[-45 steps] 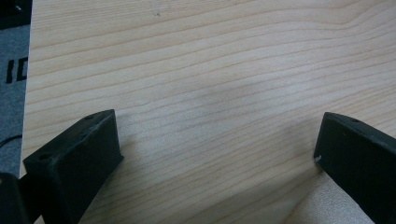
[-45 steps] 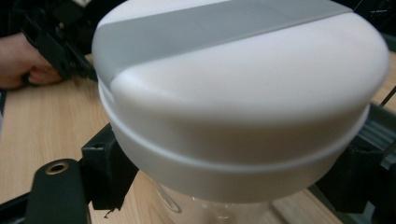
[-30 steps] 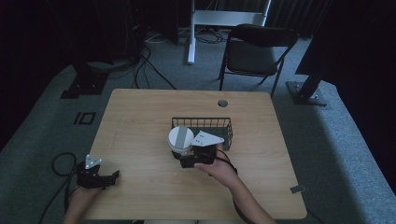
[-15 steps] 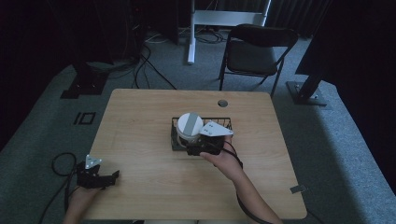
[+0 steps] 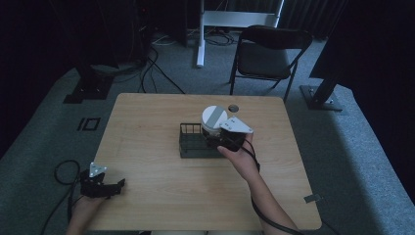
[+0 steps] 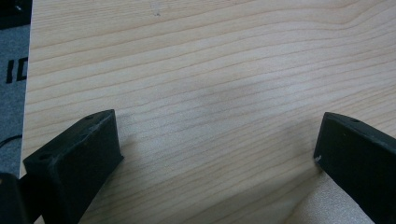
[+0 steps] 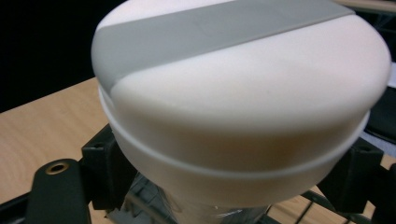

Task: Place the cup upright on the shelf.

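Wooden table (image 5: 161, 196): left tongs (image 6: 215, 158) gape; right tongs (image 5: 218, 139) clamp white-lidded jar (image 5: 214, 119); chair (image 5: 266, 54) behind.

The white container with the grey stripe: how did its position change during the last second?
The right gripper, shut on the white container, carried it away from the person, to above the right part of the wire basket. The left gripper and the basket stayed put.

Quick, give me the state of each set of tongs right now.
Left tongs: open, empty, low over the table.
Right tongs: shut on the white container, above the wire basket.
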The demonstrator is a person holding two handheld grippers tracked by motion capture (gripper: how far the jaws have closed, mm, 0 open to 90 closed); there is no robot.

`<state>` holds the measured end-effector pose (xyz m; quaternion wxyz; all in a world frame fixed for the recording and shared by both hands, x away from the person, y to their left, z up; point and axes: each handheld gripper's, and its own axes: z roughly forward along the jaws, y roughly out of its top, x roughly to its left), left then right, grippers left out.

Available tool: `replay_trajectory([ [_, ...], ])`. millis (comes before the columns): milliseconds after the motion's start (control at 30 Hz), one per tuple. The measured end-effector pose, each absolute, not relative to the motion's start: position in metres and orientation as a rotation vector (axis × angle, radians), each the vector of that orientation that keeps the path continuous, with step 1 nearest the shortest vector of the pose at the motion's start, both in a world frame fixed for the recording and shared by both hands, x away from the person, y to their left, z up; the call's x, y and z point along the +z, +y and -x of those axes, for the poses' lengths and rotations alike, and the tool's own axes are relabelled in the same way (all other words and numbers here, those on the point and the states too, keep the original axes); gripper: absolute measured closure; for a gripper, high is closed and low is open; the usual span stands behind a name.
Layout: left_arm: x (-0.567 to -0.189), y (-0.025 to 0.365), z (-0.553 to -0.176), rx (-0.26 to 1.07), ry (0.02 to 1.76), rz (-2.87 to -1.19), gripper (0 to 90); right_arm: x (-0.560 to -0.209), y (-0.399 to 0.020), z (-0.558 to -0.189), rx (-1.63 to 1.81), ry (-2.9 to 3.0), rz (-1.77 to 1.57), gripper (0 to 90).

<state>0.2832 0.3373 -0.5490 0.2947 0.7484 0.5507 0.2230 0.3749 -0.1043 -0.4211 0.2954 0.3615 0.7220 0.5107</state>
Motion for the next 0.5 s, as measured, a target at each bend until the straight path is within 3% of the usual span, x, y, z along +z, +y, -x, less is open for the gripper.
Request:
replay_trajectory([
  [500,-0.549,0.337,-0.283,0.593,1.466,-1.992,0.5,-0.442,-0.122,-0.396,1.182,1.887,-1.152,18.3],
])
